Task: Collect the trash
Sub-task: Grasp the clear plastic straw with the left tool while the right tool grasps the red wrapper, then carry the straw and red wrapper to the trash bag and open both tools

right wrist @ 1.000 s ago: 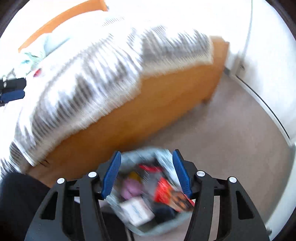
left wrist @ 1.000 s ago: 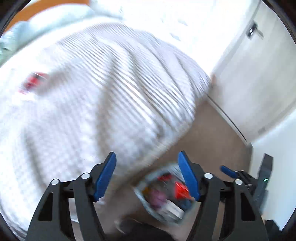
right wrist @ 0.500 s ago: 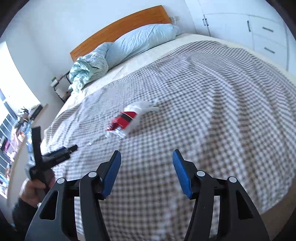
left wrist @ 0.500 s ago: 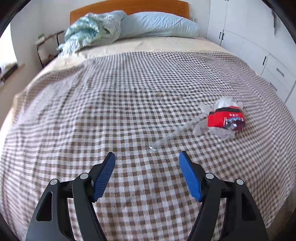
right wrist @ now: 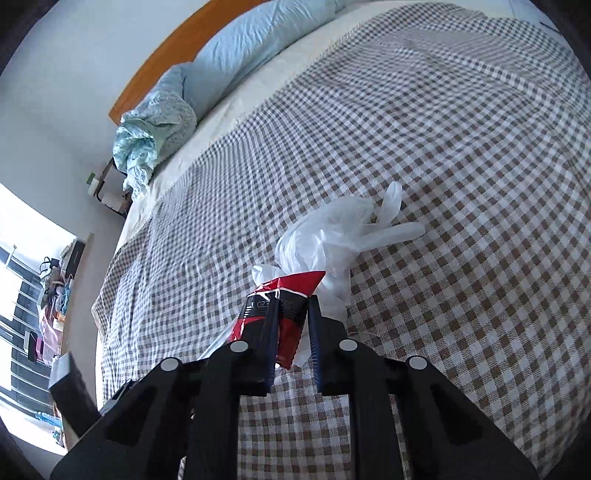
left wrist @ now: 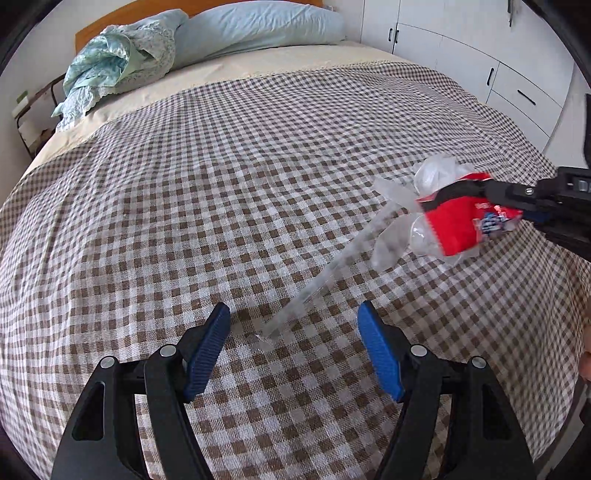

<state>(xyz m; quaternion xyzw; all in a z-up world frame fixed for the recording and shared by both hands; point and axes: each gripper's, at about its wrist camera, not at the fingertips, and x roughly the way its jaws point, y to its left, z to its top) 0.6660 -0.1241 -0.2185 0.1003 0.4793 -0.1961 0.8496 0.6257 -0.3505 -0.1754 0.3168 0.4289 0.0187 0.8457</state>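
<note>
A red snack wrapper (left wrist: 456,227) lies on the checked bedspread (left wrist: 207,192) with clear crumpled plastic (left wrist: 434,177) and a long clear plastic strip (left wrist: 325,280) trailing toward me. My right gripper (right wrist: 291,310) is shut on the red wrapper (right wrist: 282,308); white plastic (right wrist: 332,236) lies just beyond it. It shows from the right in the left wrist view (left wrist: 480,194). My left gripper (left wrist: 293,347) is open and empty, low over the bedspread, with the strip's near end between its fingertips.
Pale blue pillows (left wrist: 255,31) and a crumpled blue cloth (left wrist: 114,62) lie at the head of the bed. White cupboards (left wrist: 480,62) stand at the right. A bedside stand (right wrist: 110,192) and a window (right wrist: 26,302) are at the left.
Both grippers swung up from the trash bag on the floor to the bed. My right gripper reached the red wrapper and closed on it. My left gripper moved closer to the plastic strip.
</note>
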